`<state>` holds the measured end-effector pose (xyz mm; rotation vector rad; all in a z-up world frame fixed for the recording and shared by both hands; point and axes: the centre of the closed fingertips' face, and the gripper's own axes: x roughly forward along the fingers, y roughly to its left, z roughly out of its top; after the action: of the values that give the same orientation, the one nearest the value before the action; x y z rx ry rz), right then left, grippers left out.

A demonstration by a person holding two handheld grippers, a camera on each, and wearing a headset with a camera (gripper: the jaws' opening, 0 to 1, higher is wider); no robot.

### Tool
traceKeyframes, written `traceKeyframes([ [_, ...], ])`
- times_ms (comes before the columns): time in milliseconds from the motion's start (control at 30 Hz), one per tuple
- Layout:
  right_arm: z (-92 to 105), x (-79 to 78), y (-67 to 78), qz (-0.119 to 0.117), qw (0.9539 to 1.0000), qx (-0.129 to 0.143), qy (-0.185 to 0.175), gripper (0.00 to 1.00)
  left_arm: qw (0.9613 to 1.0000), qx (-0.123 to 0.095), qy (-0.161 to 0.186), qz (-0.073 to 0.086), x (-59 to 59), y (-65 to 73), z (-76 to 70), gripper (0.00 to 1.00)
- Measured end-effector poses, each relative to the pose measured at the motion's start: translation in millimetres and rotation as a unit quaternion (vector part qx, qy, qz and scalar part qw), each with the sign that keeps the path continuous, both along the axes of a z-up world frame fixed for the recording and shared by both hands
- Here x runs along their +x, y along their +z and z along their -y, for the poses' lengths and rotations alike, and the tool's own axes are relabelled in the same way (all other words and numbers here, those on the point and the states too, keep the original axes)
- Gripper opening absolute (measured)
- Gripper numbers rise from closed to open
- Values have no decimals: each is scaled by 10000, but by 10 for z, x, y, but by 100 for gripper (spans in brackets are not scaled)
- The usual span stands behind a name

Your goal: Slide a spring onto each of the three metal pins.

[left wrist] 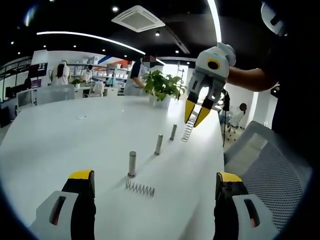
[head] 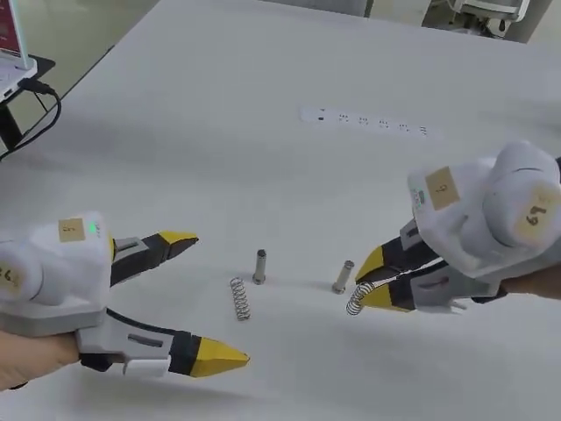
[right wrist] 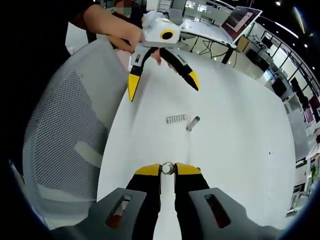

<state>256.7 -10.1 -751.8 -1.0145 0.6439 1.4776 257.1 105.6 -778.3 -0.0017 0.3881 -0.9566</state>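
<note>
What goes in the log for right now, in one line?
left gripper: open | right gripper: shut on spring, near pin | loose spring: on table by other pin

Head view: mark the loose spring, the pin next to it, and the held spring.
loose spring (head: 239,298), head view, middle coils
pin (head: 259,266), head view, middle of the shaft
held spring (head: 354,302), head view, lower free coils

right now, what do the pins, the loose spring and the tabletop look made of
The pins: likely steel, going by the dull grey sheen. The loose spring: thin bright coiled wire, probably steel. The tabletop: matte white, maybe laminate; hard to say.
</note>
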Motion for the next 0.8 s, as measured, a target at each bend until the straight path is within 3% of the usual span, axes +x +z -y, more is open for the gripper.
traceKeyframes([
  [300, 8, 127, 50, -23, 9999, 8, -102, 6, 10000, -15, 0, 33, 9, -3, -3, 98],
  [800, 9, 382, 97, 146, 9995, 74, -280, 6, 10000, -28, 61, 9, 10, -12, -26, 98],
])
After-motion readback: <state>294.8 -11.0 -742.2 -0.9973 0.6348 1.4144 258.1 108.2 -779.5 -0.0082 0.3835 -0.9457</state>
